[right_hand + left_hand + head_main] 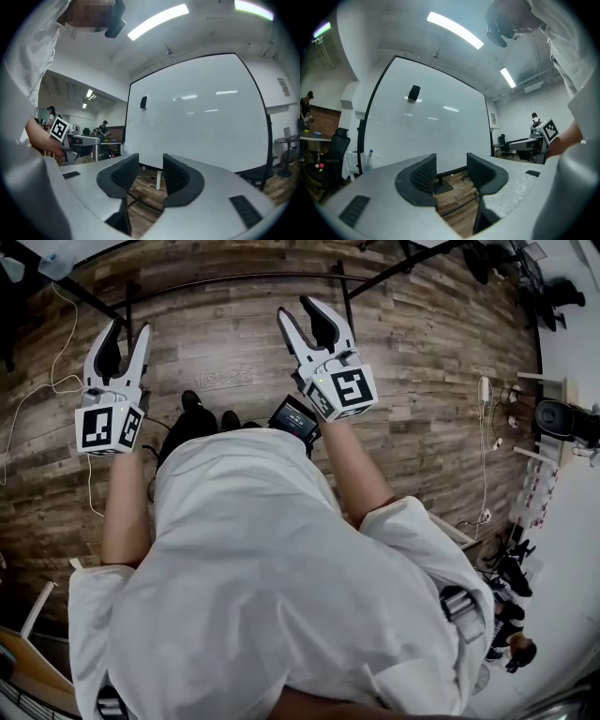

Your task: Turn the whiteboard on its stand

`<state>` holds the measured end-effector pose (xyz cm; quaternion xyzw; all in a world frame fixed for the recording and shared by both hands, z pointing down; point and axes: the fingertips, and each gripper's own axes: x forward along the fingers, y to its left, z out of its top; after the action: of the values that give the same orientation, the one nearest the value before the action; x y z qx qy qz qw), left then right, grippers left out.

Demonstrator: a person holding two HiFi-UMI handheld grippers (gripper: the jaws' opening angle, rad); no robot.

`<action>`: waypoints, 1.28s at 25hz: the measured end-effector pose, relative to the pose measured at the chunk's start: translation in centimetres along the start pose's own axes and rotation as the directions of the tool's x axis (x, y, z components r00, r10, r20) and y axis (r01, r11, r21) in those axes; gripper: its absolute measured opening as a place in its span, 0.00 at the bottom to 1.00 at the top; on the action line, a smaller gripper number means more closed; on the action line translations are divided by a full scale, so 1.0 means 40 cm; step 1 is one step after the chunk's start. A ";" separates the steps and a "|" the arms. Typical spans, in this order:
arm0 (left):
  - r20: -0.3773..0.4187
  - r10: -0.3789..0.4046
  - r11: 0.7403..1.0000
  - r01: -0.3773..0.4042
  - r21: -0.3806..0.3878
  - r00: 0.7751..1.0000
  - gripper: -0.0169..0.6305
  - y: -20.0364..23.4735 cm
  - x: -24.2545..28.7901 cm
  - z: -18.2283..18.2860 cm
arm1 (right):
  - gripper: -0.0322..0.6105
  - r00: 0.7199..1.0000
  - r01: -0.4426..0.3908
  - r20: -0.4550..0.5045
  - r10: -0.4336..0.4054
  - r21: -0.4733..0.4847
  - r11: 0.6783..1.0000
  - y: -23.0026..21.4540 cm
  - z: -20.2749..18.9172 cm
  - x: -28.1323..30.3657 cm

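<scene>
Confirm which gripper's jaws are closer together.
The right gripper: its pads leave a narrower gap than those of the left gripper. Both hold nothing.

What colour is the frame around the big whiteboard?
Black: a thin black frame edges the large white whiteboard, clearest in the left gripper view.

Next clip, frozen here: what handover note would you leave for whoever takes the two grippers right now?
Left gripper: jaws apart, empty, pointing level at the whiteboard.
Right gripper: jaws narrowly apart, empty, same heading.
Whiteboard: upright on its stand ahead, touched by neither gripper.
Done: no grip on the board yet.
To do: reach a frame edge, grip it, turn the board on the stand.
</scene>
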<state>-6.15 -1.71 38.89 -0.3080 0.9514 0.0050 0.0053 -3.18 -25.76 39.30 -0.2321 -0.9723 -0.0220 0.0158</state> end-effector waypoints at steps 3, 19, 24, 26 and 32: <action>0.005 -0.010 1.000 0.010 0.015 1.000 0.34 -0.014 -0.029 0.018 | 0.30 1.000 0.013 0.007 -0.013 -0.002 1.000 0.025 0.006 -0.036; 0.034 -0.111 0.993 0.112 -0.024 0.993 0.35 0.085 -0.245 0.055 | 0.29 0.987 0.161 -0.023 -0.161 -0.004 0.987 0.265 0.046 -0.114; 0.017 -0.141 0.989 0.142 -0.043 0.990 0.35 0.151 -0.341 0.030 | 0.29 0.977 0.208 -0.036 -0.208 -0.013 0.978 0.380 0.050 -0.124; 0.016 -0.160 0.986 0.160 -0.036 0.987 0.34 0.167 -0.374 0.027 | 0.29 0.973 0.227 -0.034 -0.227 -0.016 0.974 0.421 0.054 -0.130; 0.027 -0.204 0.978 0.205 -0.032 0.979 0.34 0.164 -0.428 0.024 | 0.28 0.966 0.257 -0.037 -0.257 -0.012 0.966 0.502 0.040 -0.173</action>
<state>3.88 13.64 38.20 -0.4040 0.9144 0.0247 0.0118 12.05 -10.89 38.12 -0.1037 -0.9936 -0.0319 0.0306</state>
